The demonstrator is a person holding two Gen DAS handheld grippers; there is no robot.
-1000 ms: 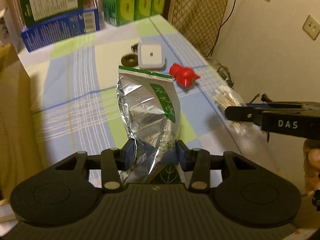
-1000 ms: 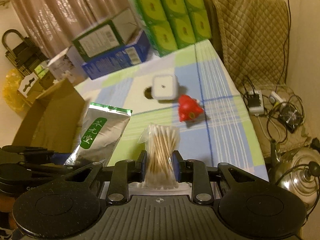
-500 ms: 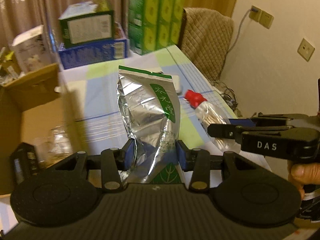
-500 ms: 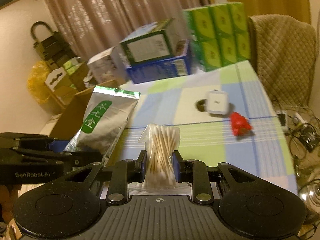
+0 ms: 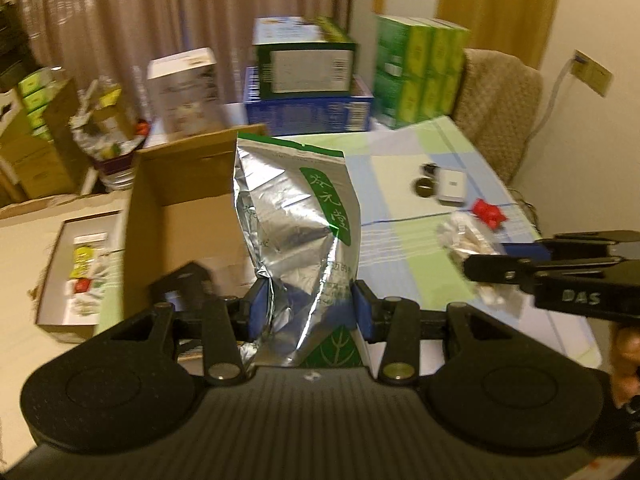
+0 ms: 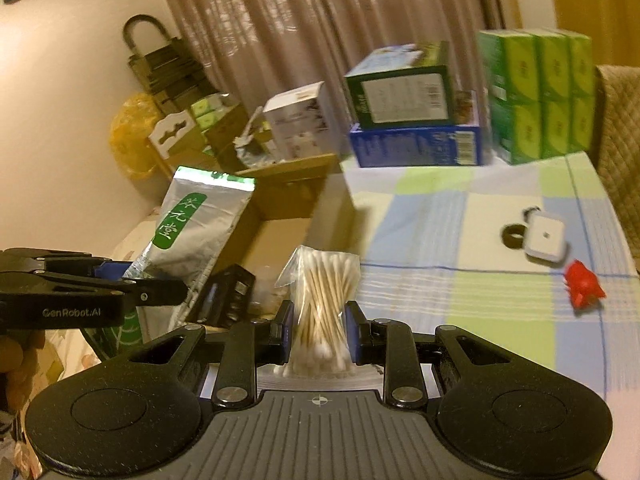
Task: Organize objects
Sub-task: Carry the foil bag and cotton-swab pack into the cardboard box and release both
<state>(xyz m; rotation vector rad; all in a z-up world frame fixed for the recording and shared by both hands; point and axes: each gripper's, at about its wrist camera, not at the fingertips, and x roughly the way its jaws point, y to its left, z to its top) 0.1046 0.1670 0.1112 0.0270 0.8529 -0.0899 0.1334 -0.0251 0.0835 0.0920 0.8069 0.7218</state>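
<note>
Foil tea pouch (image 5: 296,236): upright, clamped in left gripper (image 5: 306,312) fingers, above open cardboard box (image 5: 180,216).
Cotton swab bag (image 6: 320,304): clamped in right gripper (image 6: 318,334) fingers, beside box.
Counter (image 6: 460,248): white case (image 6: 546,238), red toy (image 6: 582,284).

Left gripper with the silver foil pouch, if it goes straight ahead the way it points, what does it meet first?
Probably the open brown cardboard box: it lies just beyond the silver foil pouch clamped in the left gripper, though depth is unclear.
</note>
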